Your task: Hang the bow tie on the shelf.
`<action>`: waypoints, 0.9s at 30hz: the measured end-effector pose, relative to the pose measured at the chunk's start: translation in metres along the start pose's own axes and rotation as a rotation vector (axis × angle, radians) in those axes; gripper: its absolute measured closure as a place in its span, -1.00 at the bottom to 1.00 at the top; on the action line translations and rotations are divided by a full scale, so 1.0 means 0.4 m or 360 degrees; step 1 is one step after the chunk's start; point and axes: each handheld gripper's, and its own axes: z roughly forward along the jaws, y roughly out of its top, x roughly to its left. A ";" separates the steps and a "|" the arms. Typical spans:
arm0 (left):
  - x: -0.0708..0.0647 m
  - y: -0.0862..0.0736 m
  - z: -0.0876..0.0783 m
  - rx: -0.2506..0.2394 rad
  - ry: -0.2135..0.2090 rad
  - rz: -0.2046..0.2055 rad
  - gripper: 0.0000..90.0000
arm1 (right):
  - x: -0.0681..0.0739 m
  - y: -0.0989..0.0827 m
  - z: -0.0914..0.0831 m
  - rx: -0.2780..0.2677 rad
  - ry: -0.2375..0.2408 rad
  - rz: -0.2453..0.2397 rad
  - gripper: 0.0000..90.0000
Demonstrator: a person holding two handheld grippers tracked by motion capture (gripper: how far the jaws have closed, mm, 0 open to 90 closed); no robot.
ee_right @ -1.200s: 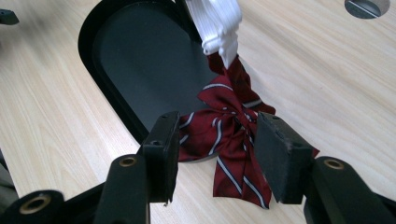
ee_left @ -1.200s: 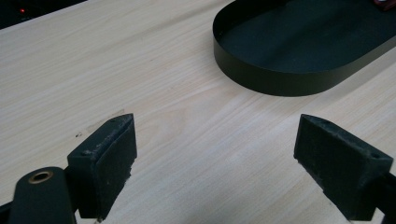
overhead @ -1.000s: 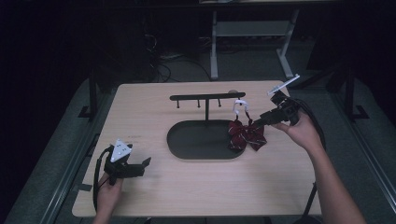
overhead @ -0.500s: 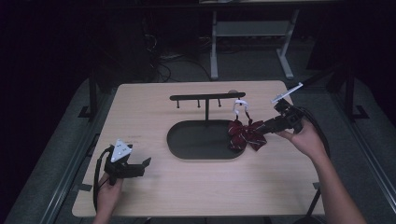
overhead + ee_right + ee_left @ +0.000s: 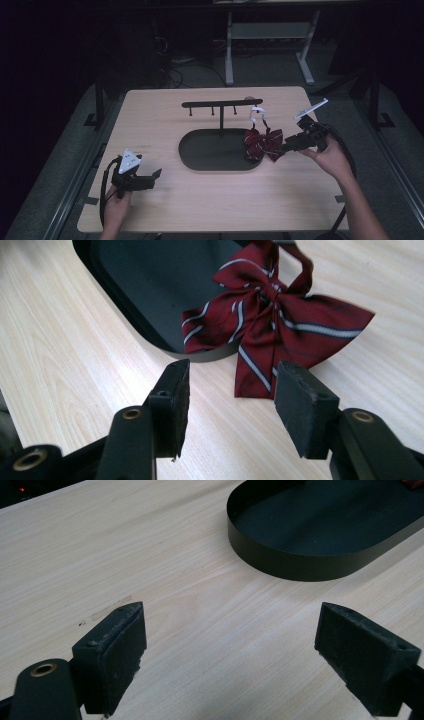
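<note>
Burgundy fabric with thin pale stripes makes up the bow tie [image 5: 280, 325], knotted at the centre with two spread wings and two short tails below; a white strap loop [image 5: 257, 114] rises from its knot toward the right end of the black hanger stand [image 5: 221, 106] in the high view. One bow tie lies on the worktop [image 5: 200, 200], draped over the right rim of the single black oval tray [image 5: 210, 150], one wing inside the tray and the other on the bare wood. In the high view its long axis, wing to wing, runs roughly left to right across the worktop, with the tails hanging toward the person's side. In the right gripper view the tails point down toward the jaws, the nearest tail tip ending just short of the gap between them. There are two grippers, one in each hand. The right gripper [image 5: 230, 405] sits just right of the bow tie, its jaws partly spread with nothing between the pads and not touching the cloth. The left gripper [image 5: 230, 655] rests near the front left of the worktop, well apart from the tray, its jaws wide apart over bare wood and holding nothing. The stand has one crossbar with three small pegs beneath it.
</note>
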 end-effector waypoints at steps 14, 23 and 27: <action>-0.002 0.000 0.001 0.0002 0.0002 -0.0002 -0.71 | -0.003 -0.075 0.022 -0.0017 0.0024 0.0041 0.04; -0.003 -0.001 0.001 -0.0001 0.0005 0.0001 -0.71 | 0.013 -0.116 0.033 -0.0031 0.0025 0.0037 0.03; -0.003 0.000 0.001 -0.0001 0.0005 0.0002 -0.71 | 0.024 -0.130 0.039 -0.0029 0.0015 0.0026 0.03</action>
